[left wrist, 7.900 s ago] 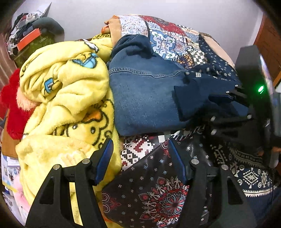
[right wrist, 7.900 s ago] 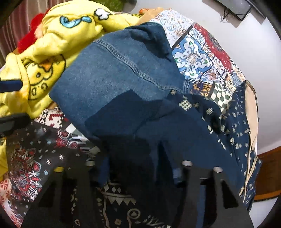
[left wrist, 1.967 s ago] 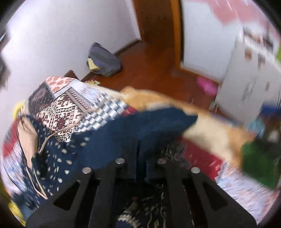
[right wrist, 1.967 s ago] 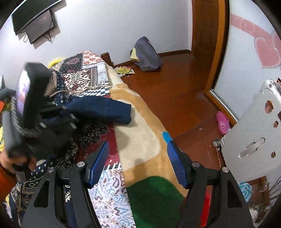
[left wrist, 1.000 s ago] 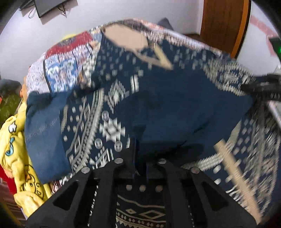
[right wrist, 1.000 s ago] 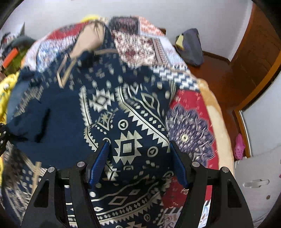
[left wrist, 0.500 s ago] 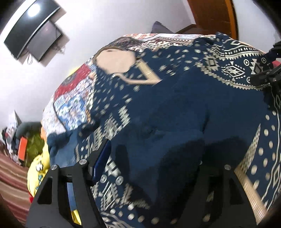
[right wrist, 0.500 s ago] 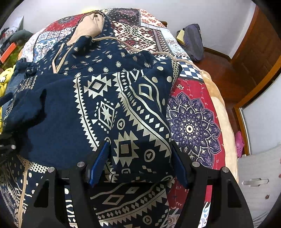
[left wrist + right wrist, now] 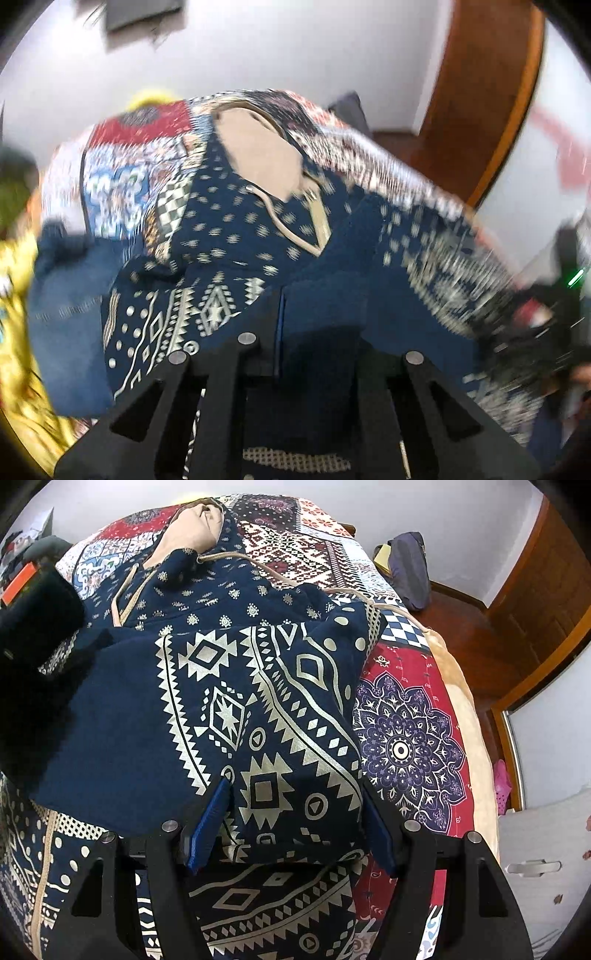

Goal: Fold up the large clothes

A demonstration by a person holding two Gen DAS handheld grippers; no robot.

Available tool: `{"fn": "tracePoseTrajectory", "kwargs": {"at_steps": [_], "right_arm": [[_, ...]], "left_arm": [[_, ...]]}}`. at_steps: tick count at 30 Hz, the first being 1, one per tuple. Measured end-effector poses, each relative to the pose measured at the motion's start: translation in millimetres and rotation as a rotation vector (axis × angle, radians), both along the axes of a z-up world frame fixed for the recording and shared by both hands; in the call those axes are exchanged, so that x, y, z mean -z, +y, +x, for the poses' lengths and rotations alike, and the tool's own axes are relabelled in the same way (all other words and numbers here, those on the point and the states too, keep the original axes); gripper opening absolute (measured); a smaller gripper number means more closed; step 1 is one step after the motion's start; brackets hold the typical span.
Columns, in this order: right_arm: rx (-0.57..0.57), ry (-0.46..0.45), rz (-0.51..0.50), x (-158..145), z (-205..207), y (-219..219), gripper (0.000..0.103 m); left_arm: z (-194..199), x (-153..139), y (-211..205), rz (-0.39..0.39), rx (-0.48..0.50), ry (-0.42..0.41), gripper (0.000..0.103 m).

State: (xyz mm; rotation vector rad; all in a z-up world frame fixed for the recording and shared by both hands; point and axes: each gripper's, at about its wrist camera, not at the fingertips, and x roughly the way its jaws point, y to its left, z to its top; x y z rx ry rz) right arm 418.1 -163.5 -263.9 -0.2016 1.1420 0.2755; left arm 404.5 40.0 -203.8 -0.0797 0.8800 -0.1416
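Left gripper (image 9: 295,325) apparently pinches hoodie (image 9: 207,701) fold near bed edge (image 9: 461,716).

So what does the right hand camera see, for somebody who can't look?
A dark blue hoodie with cream zigzag shapes lies folded on a colourful patchwork bedspread. The right tool hangs open just above it, with wooden floor beyond the bed.

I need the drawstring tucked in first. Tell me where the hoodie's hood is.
In the right wrist view the hood, tan lining showing, lies at the top left, on the patchwork bedspread at the bed's far end.
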Motion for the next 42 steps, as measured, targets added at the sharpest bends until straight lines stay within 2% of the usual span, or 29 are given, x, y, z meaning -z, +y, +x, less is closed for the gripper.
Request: {"fn": "tracePoseTrajectory", "kwargs": {"at_steps": [3, 5, 8, 11, 14, 16, 17, 19, 21, 24, 30, 36, 42], "right_arm": [[0.004, 0.010, 0.001, 0.6, 1.8, 0.5, 0.065], [0.009, 0.017, 0.009, 1.0, 3.7, -0.2, 0.066], [0.020, 0.034, 0.030, 1.4, 8.2, -2.2, 0.068], [0.024, 0.042, 0.023, 1.4, 9.5, -1.4, 0.069], [0.020, 0.042, -0.001, 1.2, 9.4, 1.5, 0.069], [0.017, 0.039, -0.014, 1.1, 8.2, 2.4, 0.069], [0.018, 0.041, -0.017, 1.1, 8.1, 2.5, 0.069], [0.026, 0.047, -0.017, 0.6, 8.1, 2.5, 0.069], [0.033, 0.058, -0.018, -2.4, 8.7, 3.4, 0.069], [0.041, 0.056, -0.007, -15.0, 6.1, 3.2, 0.069], [0.002, -0.043, 0.066, -69.1, -5.8, 7.6, 0.069], [-0.076, -0.204, 0.095, -131.0, -12.0, 22.3, 0.069], [-0.128, -0.285, 0.160, -162.6, 12.3, 42.9, 0.069]], "left_arm": [[-7.7, -9.5, 35.3, -0.105, -0.042, 0.012, 0.010], [-15.0, -9.1, 53.0, -0.144, -0.064, 0.026, 0.010], [-24.3, 1.2, 72.7, -0.105, -0.090, 0.060, 0.011], [-37.2, 23.3, 80.4, -0.020, -0.092, 0.112, 0.012], [-47.3, 47.7, 87.8, 0.034, -0.083, 0.181, 0.023], [-54.1, 59.5, 94.3, 0.048, -0.096, 0.222, 0.039], [-57.7, 61.5, 97.3, 0.056, -0.102, 0.229, 0.042], [-67.4, 58.8, 103.8, 0.079, -0.118, 0.222, 0.060], [-76.4, 48.9, 109.7, 0.095, -0.129, 0.203, 0.064], [-85.3, 27.1, 114.3, 0.135, -0.134, 0.182, 0.064], [-89.8, -31.0, 121.1, 0.151, -0.129, 0.092, 0.065], [-70.9, -83.0, 108.3, 0.164, -0.105, -0.022, 0.068], [-32.3, -108.6, 82.4, 0.153, -0.053, -0.093, 0.073]]}}
